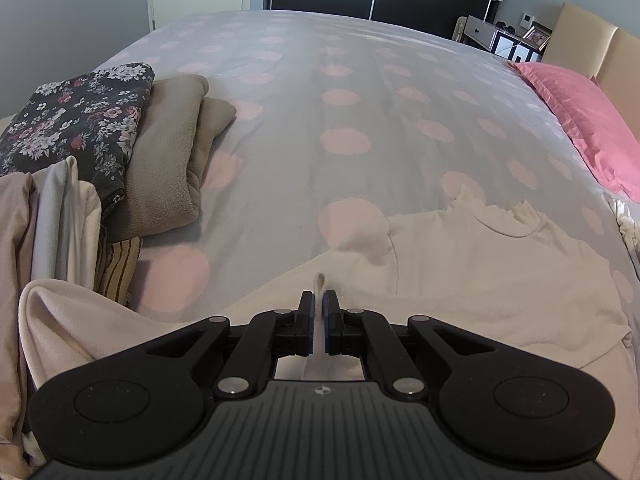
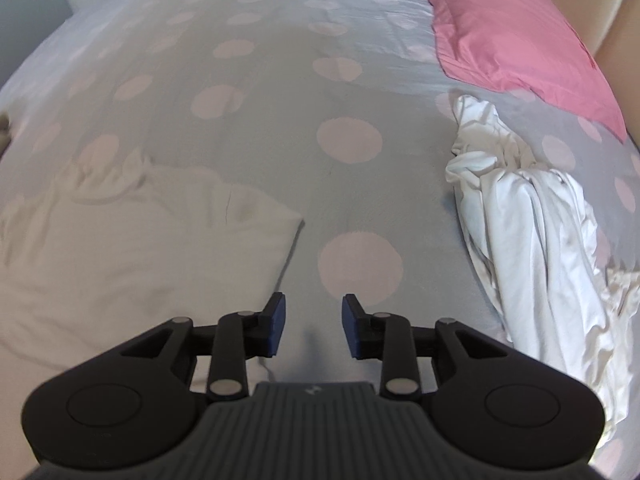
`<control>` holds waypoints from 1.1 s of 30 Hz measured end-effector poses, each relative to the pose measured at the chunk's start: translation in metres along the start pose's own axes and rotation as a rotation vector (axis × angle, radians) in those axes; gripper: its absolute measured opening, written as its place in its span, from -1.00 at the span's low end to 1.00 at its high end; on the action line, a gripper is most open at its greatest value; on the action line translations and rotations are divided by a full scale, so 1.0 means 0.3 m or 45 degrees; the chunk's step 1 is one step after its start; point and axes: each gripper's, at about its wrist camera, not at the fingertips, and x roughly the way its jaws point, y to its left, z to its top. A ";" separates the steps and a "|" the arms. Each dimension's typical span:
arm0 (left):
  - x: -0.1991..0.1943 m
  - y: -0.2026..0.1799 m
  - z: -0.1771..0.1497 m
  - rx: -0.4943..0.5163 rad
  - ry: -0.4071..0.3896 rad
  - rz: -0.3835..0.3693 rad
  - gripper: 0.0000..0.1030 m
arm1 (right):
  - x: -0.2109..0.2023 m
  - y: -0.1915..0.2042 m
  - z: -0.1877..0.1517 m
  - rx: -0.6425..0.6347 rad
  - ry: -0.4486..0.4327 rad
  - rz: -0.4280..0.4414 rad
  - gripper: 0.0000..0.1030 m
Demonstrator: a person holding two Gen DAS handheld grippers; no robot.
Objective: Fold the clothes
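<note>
Now: left tongs (image 1: 319, 304) pinching cream top (image 1: 460, 264) | right tongs (image 2: 313, 314) spread, nothing between, over bedspread (image 2: 280, 80)

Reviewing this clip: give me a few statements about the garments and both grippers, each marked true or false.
1. The left gripper pinches a fold of the cream top. True.
2. The right gripper holds the white garment. False: it is open and empty, over bare bedspread.
3. A pink pillow lies beyond the white garment. True.
4. The floral garment lies spread flat mid-bed. False: it sits folded on the pile at the left edge.
</note>
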 end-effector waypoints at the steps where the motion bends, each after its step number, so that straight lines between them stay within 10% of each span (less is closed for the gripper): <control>1: 0.001 -0.001 0.002 -0.004 0.000 0.001 -0.97 | 0.003 -0.005 0.013 0.043 -0.003 0.018 -0.32; 18: 0.050 0.037 0.022 -0.054 0.029 -0.016 -0.95 | 0.274 0.012 0.111 0.350 0.067 0.077 -0.24; 22: 0.070 0.069 0.023 -0.104 0.037 -0.022 -0.66 | 0.299 0.009 0.109 0.388 0.057 0.094 -0.78; 27: 0.133 0.090 0.011 -0.190 0.141 -0.100 -0.43 | 0.285 0.027 0.114 0.350 0.026 0.054 -0.89; 33: 0.118 0.041 0.013 -0.125 0.060 -0.116 -0.94 | 0.264 -0.004 0.119 0.400 -0.021 -0.030 -0.91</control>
